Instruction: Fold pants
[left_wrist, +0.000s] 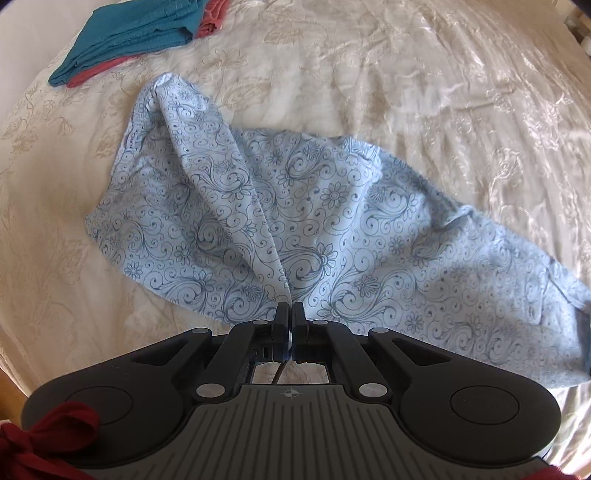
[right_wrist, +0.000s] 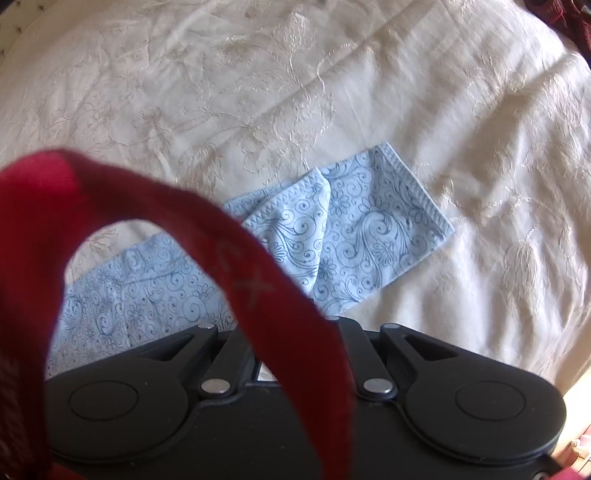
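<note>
Left fingers (left_wrist: 289, 314) clamp pants (left_wrist: 295, 221) fold; cloth runs 11 to 4 o'clock. Right fingers hidden by red strap (right_wrist: 236, 258); state unclear.

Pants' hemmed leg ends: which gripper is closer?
Right. The leg hems lie just ahead of the right gripper; the left gripper pinches the pants further up, hems outside its view.

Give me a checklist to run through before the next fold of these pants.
1. Left gripper pinching the pants: ok, jaws closed on a ridge of cloth.
2. Right gripper's hold: cannot tell, a red strap hides its fingers.
3. Leg hems lined up: not ok, one lies askew over the other.
4. Pants flat: not ok, bunched.
5. Folded teal clothes clear of the pants: ok.
</note>
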